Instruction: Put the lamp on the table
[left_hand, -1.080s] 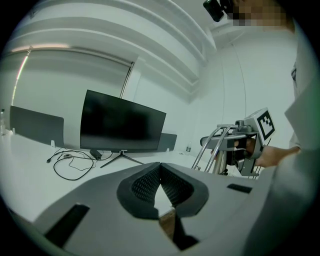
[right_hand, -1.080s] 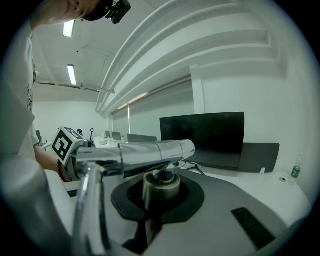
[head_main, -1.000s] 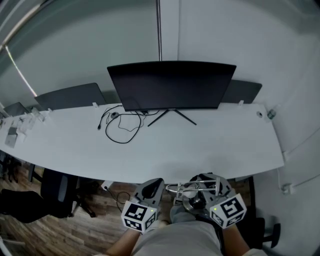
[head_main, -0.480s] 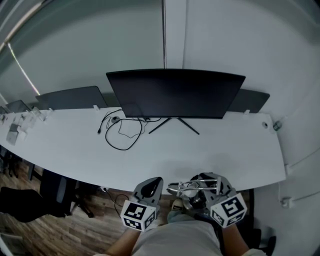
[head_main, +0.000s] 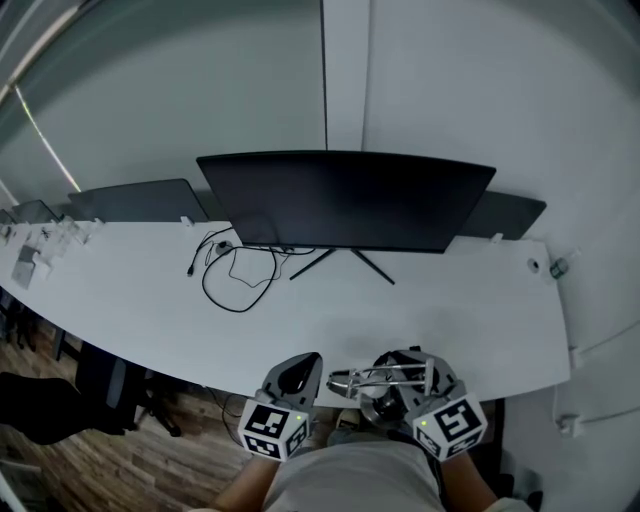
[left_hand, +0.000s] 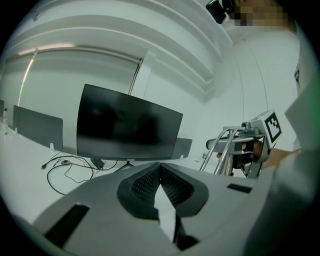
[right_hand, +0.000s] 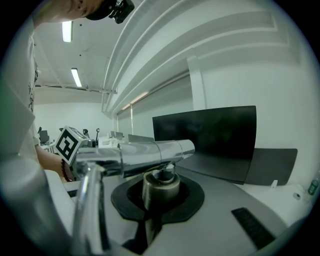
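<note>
A chrome desk lamp (head_main: 385, 378) with a tubular head and thin rods hangs just off the front edge of the white table (head_main: 330, 310). My right gripper (head_main: 402, 378) is shut on it. In the right gripper view the pads clamp the lamp's round stem (right_hand: 161, 186), and the shiny tube (right_hand: 150, 152) lies across above them. My left gripper (head_main: 300, 368) is level with it to the left, jaws together with nothing between them (left_hand: 160, 172). From the left gripper view the lamp (left_hand: 227, 150) shows at the right, apart from that gripper.
A wide black monitor (head_main: 345, 200) stands at the table's back middle on a splayed foot. A looped black cable (head_main: 235, 270) lies left of it. Grey divider panels (head_main: 140, 200) line the back edge. A dark chair (head_main: 110, 385) sits under the table at left, on wooden flooring.
The table and monitor have slid lower and nearer in the head view. Both grippers keep about the same place at the bottom, and the lamp stays in the right one.
</note>
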